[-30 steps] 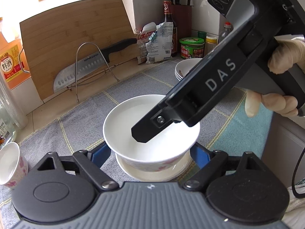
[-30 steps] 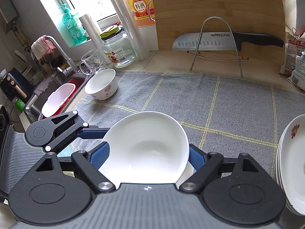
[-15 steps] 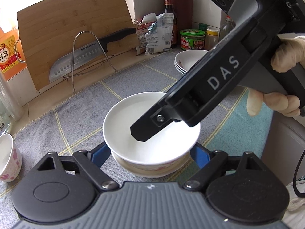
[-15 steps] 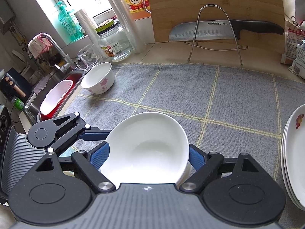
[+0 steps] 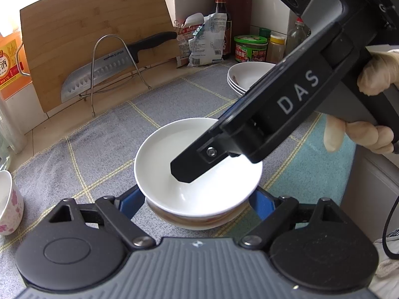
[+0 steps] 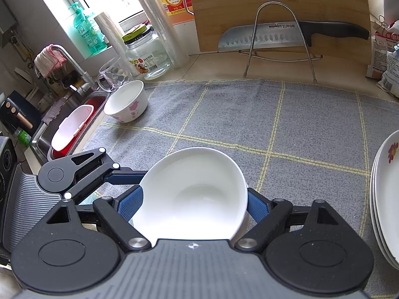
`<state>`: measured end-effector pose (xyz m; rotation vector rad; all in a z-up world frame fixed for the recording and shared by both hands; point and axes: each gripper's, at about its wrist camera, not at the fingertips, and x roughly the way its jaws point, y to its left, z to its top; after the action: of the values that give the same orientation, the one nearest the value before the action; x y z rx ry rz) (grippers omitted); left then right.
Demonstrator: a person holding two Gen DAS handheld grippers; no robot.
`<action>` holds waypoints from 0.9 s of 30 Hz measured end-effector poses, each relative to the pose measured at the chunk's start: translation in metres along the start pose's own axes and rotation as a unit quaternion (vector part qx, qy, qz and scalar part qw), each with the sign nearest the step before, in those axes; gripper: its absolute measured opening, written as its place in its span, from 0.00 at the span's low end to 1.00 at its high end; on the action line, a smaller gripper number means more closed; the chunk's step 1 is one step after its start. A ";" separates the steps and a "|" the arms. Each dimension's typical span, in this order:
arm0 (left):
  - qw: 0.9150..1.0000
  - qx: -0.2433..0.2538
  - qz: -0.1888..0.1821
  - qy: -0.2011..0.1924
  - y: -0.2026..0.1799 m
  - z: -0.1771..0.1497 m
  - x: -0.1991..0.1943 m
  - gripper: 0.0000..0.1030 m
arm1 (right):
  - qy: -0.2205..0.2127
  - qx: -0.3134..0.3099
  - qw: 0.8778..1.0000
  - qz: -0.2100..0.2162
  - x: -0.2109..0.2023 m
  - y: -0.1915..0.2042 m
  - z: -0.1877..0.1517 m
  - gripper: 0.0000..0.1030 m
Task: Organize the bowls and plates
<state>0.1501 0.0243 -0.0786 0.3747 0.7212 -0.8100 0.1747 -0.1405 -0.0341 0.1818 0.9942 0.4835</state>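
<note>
A white bowl (image 5: 174, 164) sits nested in a second floral bowl (image 5: 199, 220) on the grey checked mat. My left gripper (image 5: 197, 199) has its blue pads on either side of the stack. My right gripper (image 6: 192, 201) also straddles the white bowl (image 6: 194, 194), pads against its rim, and its black body (image 5: 274, 114) hangs over the bowl in the left wrist view. A stack of white plates (image 5: 247, 77) sits at the right, and shows in the right wrist view (image 6: 386, 199). A small floral bowl (image 6: 126, 104) stands near the sink.
A cleaver (image 6: 281, 37) rests on a wire rack against a bamboo board (image 5: 94, 32). Bottles, a glass jar (image 6: 147, 52) and snack bags (image 5: 204, 42) line the back. The sink (image 6: 72, 127) with a red tub lies left of the mat.
The white bowl has come down onto the floral bowl; the gap beneath it has closed. Both grippers stay around it.
</note>
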 end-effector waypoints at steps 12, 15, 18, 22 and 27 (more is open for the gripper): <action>1.000 -0.007 -0.010 0.004 0.004 -0.001 0.002 0.90 | 0.001 0.001 1.000 -0.001 0.000 0.000 0.001 0.88; 1.000 0.001 -0.007 0.007 0.002 -0.003 0.004 0.92 | 0.005 0.001 1.000 -0.001 0.002 -0.001 0.001 0.88; 1.000 0.004 -0.008 0.005 0.002 -0.002 0.004 0.92 | 0.003 0.001 1.000 0.001 0.001 -0.001 0.000 0.93; 1.000 0.012 -0.007 0.002 0.000 -0.003 -0.001 0.92 | -0.012 -0.005 1.000 0.002 -0.006 0.002 0.003 0.97; 1.000 0.015 -0.007 -0.007 0.003 -0.002 -0.010 0.93 | -0.023 -0.015 1.000 0.003 -0.009 0.005 0.005 1.00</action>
<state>0.1466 0.0327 -0.0731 0.3909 0.6994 -0.8372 0.1735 -0.1397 -0.0224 0.1672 0.9418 0.4970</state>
